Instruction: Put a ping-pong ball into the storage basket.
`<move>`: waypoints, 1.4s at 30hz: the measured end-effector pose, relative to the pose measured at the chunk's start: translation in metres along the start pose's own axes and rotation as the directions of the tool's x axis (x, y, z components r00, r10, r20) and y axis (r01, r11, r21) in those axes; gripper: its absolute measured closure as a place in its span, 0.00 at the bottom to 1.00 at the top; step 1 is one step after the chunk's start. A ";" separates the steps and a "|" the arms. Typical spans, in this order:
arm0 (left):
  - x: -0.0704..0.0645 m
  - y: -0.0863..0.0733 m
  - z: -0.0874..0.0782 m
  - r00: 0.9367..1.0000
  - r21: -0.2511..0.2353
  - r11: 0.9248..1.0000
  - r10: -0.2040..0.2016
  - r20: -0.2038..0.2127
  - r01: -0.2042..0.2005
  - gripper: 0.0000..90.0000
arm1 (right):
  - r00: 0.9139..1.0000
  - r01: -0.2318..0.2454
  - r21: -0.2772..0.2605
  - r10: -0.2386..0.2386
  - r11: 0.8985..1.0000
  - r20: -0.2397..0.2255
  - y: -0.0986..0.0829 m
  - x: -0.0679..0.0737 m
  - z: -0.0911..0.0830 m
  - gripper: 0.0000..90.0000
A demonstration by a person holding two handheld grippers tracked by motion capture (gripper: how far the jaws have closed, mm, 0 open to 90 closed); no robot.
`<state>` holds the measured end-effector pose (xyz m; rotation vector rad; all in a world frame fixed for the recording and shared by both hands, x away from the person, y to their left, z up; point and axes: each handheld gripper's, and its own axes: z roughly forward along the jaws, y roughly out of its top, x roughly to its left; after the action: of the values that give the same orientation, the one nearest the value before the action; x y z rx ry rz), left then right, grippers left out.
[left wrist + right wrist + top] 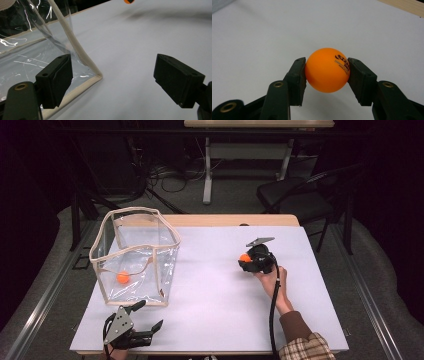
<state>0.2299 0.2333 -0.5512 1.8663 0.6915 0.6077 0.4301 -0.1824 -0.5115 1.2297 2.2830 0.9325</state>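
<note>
The right gripper is clamped on an orange ball, one black jaw pressed against each side of it (black print shows on the ball's upper right, too small to read). In the high view this gripper sits over the right half of the white table, held by a hand whose plaid sleeve comes in from the bottom edge, and the ball peeks out at its left tip.

The left gripper rests at the table's near left edge with its jaws spread wide and nothing between them. Just ahead of it stands a clear plastic bag with cream edging, open at the top; a second orange ball lies on the bag's floor. In the left gripper view, the bag's near corner lies beside the left jaw, just inside the gap between the two jaws.
</note>
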 end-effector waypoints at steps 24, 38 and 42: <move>0.000 0.000 0.000 1.000 0.002 1.000 0.000 0.001 0.000 0.18 | 0.998 0.048 -0.017 -0.048 0.999 -0.042 0.008 0.021 0.000 0.56; 0.000 0.000 0.000 1.000 0.002 1.000 0.000 0.000 0.000 0.18 | 0.994 0.082 -0.025 -0.083 0.996 -0.066 0.015 0.035 -0.002 0.56; 0.000 0.000 0.000 1.000 0.001 1.000 0.000 0.001 0.000 0.18 | 0.993 0.089 -0.026 -0.091 0.996 -0.073 0.016 0.039 -0.002 0.56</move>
<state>0.2298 0.2334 -0.5514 1.8675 0.6911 0.6060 0.4176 -0.1441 -0.4995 1.0900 2.3567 0.9835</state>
